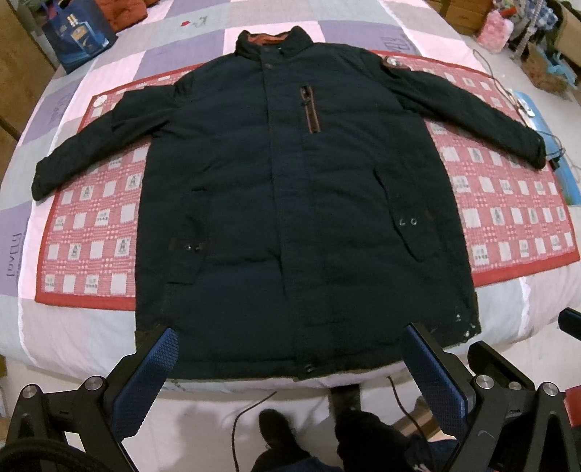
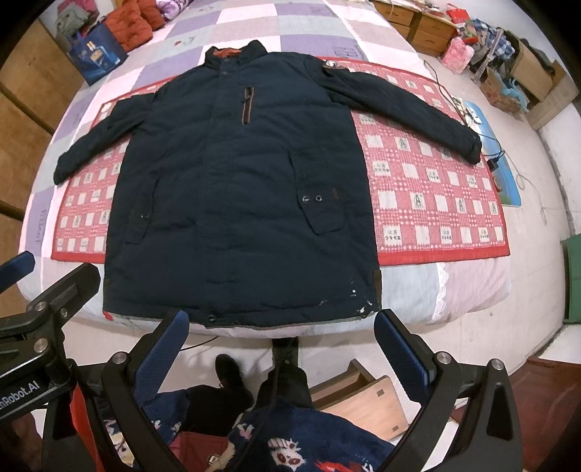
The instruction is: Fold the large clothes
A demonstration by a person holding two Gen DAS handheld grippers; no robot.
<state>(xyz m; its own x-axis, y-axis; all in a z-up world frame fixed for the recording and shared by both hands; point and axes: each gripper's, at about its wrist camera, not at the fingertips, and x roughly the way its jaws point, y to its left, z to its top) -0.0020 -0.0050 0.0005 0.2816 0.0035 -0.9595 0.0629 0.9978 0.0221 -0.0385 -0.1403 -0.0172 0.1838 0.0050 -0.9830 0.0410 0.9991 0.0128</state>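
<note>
A large dark navy jacket (image 1: pixel 283 203) lies flat and face up on a red checked mat (image 1: pixel 87 225) on the bed, sleeves spread out to both sides, collar at the far end. It also shows in the right wrist view (image 2: pixel 239 203). My left gripper (image 1: pixel 290 348) is open and empty, held above the jacket's near hem. My right gripper (image 2: pixel 283 326) is open and empty, just in front of the hem near the bed's front edge. The left gripper's body shows at the left of the right wrist view (image 2: pixel 47 326).
The bed has a purple, pink and grey patchwork cover (image 1: pixel 72 326). A blue bag (image 1: pixel 78 34) stands at the far left. A black cable (image 2: pixel 457 101) runs by the right sleeve cuff. Boxes and clutter (image 2: pixel 508 72) sit on the floor at right. A wooden stool (image 2: pixel 366 399) is below.
</note>
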